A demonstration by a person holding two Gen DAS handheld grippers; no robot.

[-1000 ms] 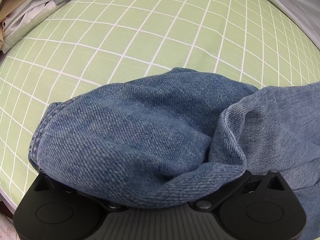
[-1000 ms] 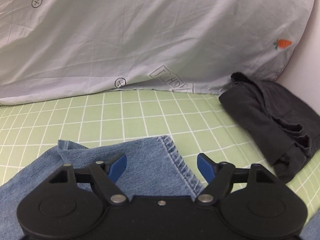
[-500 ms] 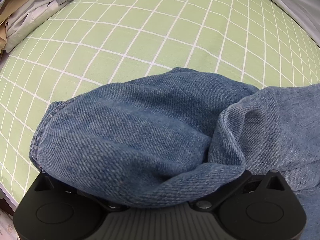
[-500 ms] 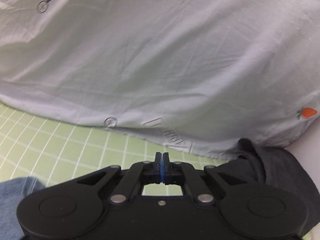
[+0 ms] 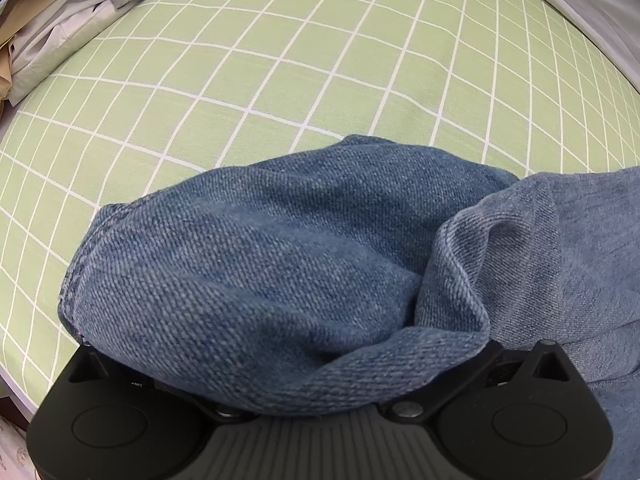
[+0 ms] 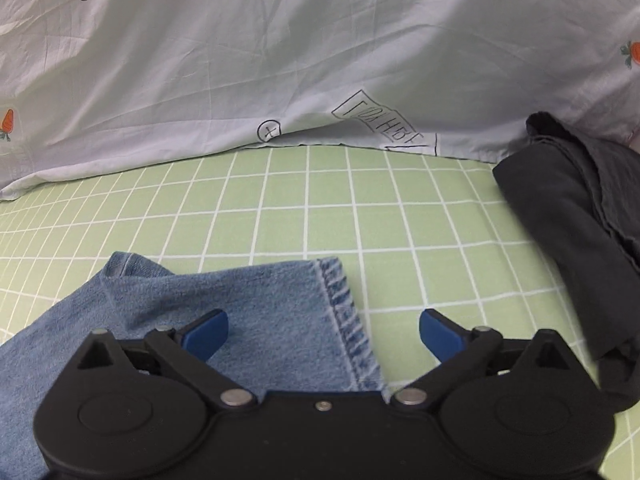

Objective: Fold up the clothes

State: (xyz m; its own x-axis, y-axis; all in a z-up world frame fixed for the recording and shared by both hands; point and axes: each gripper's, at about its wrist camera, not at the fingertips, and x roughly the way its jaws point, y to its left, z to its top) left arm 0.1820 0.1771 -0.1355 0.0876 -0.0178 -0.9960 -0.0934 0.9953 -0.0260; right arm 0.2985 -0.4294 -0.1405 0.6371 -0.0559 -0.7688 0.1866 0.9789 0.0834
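Blue jeans (image 5: 280, 272) lie bunched on the green checked bed sheet (image 5: 320, 80). In the left wrist view the denim is heaped over my left gripper (image 5: 316, 380), hiding both fingers, so I cannot tell whether it is held. In the right wrist view a leg end of the jeans (image 6: 256, 308) with its stitched hem (image 6: 344, 312) lies flat below my right gripper (image 6: 324, 332). Its jaws are opening and stand wide. The blue pads (image 6: 438, 334) sit apart from the cloth, with the hem between and beneath them.
A dark grey garment (image 6: 580, 232) is bunched at the right. A pale sheet with printed marks (image 6: 280, 60) rises behind the green sheet (image 6: 360, 208). Folded light clothes (image 5: 48, 28) are stacked at the far left of the bed, near its edge.
The right gripper was open over the hem, then shut and tipped up toward the pale sheet, and now stands wide open over the hem again. The left gripper and its denim look unchanged.
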